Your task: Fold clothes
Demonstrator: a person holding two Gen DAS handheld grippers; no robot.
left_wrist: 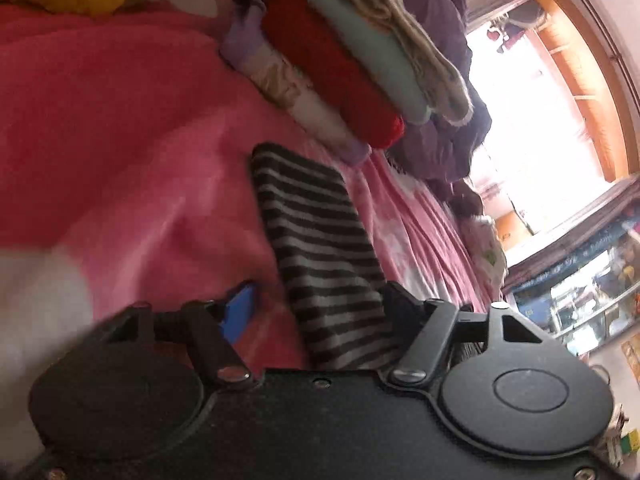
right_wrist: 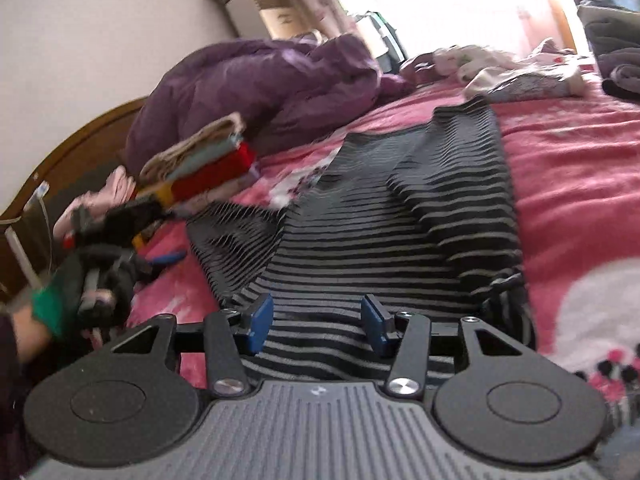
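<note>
The striped garment [right_wrist: 400, 216] lies spread and wrinkled on the pink bed blanket [right_wrist: 580, 184], one sleeve [left_wrist: 316, 240] stretched toward the stack of folded clothes [left_wrist: 340, 68] near the purple jacket [right_wrist: 256, 88]. To fold it well, I think each edge must be taken close to a corner and kept tight, so the stripes stay straight. The right gripper [right_wrist: 317, 322] has its jaws released, wide apart, low over the garment's near hem and gripping nothing. The left gripper [left_wrist: 320, 312] is spread wide too; the sleeve passes between its jaws without being pinched.
</note>
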